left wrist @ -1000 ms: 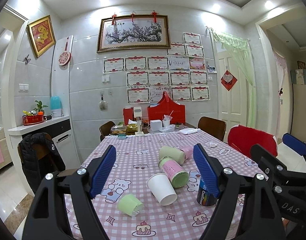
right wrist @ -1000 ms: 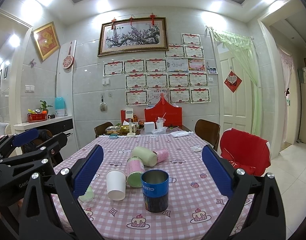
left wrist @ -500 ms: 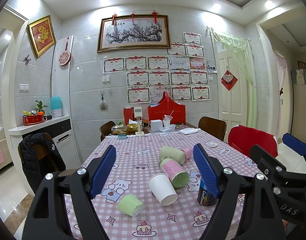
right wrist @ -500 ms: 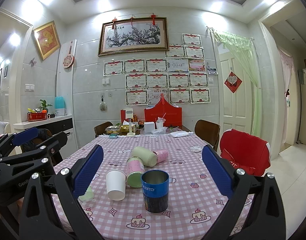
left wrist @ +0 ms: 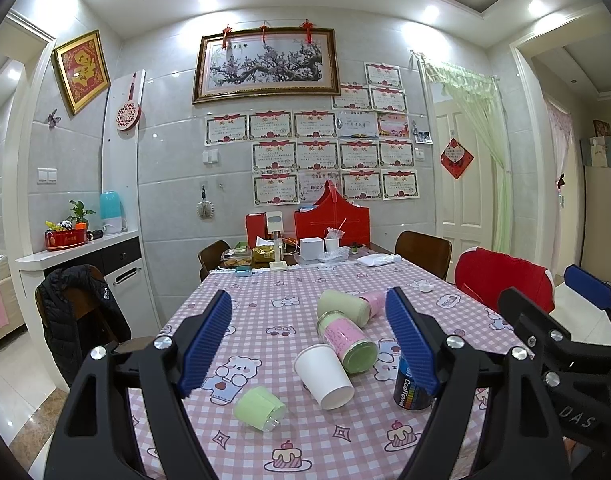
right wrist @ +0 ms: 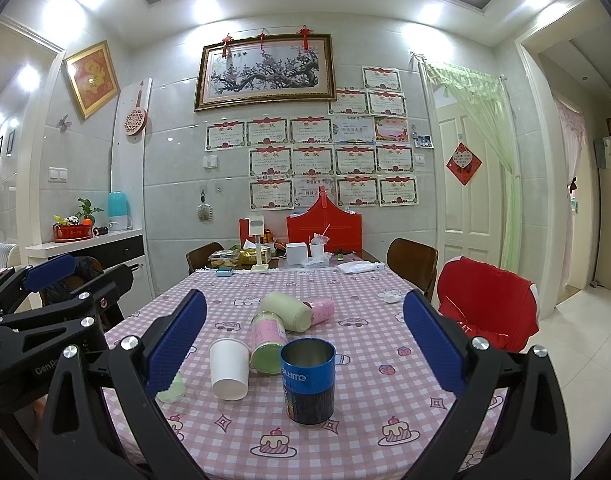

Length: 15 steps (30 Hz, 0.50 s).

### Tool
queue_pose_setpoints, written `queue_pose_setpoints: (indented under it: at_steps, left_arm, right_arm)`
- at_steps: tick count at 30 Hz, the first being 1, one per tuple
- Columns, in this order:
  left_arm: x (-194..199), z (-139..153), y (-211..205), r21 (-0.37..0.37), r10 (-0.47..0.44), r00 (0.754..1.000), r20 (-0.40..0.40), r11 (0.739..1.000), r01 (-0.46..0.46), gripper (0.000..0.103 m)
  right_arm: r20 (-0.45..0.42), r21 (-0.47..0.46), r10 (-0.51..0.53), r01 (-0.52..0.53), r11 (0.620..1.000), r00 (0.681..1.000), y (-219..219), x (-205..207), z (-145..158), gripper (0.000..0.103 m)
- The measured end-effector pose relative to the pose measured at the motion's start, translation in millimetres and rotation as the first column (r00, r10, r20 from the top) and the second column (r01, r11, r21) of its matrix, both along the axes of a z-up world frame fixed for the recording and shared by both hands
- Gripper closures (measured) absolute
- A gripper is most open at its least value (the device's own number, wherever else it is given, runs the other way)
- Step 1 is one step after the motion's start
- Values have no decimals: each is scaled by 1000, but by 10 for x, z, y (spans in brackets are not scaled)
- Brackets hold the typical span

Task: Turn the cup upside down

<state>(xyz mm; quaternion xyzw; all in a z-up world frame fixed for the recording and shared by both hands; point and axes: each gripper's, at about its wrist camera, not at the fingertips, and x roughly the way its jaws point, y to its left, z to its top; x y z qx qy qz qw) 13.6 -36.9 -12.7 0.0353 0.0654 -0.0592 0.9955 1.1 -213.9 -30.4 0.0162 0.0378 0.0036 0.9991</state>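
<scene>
In the right wrist view, blue cup (right wrist: 308, 380) shows its open mouth.

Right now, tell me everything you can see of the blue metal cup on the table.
The blue cup stands upright, mouth up, on the pink checked tablecloth near the table's front edge. It is a straight cylinder with a bare, shiny metal inside and a glossy blue wrap bearing white lettering and small coloured blocks. It looks empty. Nothing touches it; the white paper cup stands just apart, and both tongs are open and clear.
</scene>
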Motion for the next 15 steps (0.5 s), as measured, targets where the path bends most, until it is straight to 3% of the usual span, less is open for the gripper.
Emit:
queue_pose_setpoints:
  at_steps: [15]
  left_arm:
    - [10,-61,-37,6,1,1000,-11,1000,-1,25]
  right_arm:
    - [-9,2,-2,2,1000,1000,-27,4,-33,8]
